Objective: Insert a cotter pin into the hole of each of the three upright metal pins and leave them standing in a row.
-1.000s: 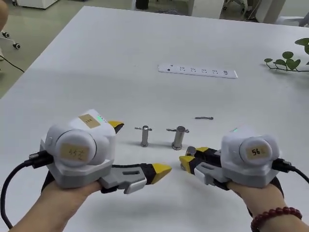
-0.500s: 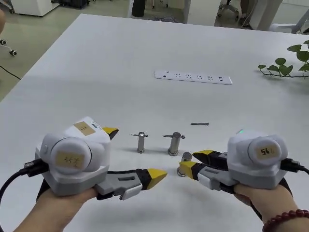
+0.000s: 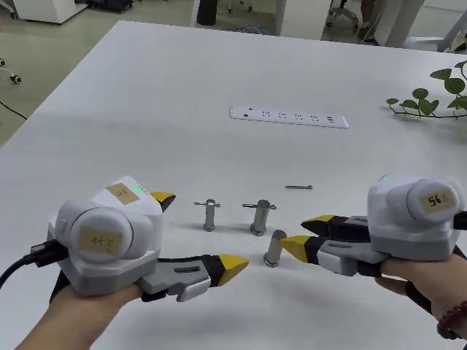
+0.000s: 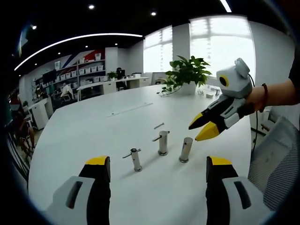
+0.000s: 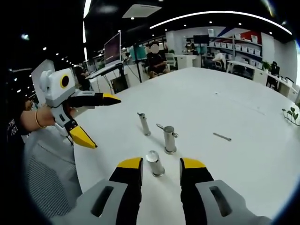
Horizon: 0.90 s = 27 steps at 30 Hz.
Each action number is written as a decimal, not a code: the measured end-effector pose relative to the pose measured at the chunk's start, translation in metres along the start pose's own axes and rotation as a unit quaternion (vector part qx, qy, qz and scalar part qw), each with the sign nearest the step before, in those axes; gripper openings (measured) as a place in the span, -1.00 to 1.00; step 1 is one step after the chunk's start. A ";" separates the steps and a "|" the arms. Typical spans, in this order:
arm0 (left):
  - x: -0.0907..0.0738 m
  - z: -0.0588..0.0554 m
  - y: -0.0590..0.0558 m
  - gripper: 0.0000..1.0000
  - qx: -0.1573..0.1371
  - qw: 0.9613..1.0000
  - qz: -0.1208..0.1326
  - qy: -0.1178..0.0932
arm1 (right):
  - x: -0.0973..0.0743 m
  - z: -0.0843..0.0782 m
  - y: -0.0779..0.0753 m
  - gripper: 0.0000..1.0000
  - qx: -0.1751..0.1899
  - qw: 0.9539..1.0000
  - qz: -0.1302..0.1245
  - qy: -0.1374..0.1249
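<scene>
Three metal pins stand in a row on the white table. A thin left pin and a thicker middle pin each carry a cotter pin through the top. The nearest pin has a bare top. A loose cotter pin lies behind them. My right gripper is open, with its tips just right of the bare pin and not touching it. My left gripper stands wide open left of the row, holding nothing. In its view the pins stand ahead of it.
A white power strip lies across the far middle of the table. A green plant sprig sits at the far right edge. Shelves, desks and a seated person lie beyond the table.
My right gripper has drawn back to the right, off the bare pin it had between its jaws. That pin now stands free. The left gripper has hardly moved.
</scene>
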<state>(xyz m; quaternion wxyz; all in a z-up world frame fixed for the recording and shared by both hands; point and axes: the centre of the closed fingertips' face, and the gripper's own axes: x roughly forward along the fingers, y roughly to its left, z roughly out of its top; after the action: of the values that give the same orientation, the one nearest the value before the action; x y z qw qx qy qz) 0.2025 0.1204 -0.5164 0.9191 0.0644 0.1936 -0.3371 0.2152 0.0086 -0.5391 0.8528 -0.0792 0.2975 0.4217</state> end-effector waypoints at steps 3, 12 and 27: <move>0.000 0.000 0.000 0.66 -0.001 1.000 0.000 0.000 | -0.004 0.006 -0.003 -0.46 0.003 1.000 0.004 -0.002; 0.000 0.000 0.001 0.66 -0.003 1.000 -0.001 -0.002 | -0.013 0.018 -0.026 -0.47 -0.044 0.999 0.000 0.022; 0.001 0.000 0.001 0.66 -0.015 1.000 -0.004 -0.006 | 0.006 0.024 -0.069 -0.58 -0.117 0.988 0.016 0.096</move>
<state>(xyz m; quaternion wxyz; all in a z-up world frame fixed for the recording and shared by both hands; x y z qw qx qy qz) 0.2035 0.1207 -0.5165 0.9197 0.0475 0.1937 -0.3382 0.2815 -0.0214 -0.5314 0.7981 -0.2137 0.3282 0.4579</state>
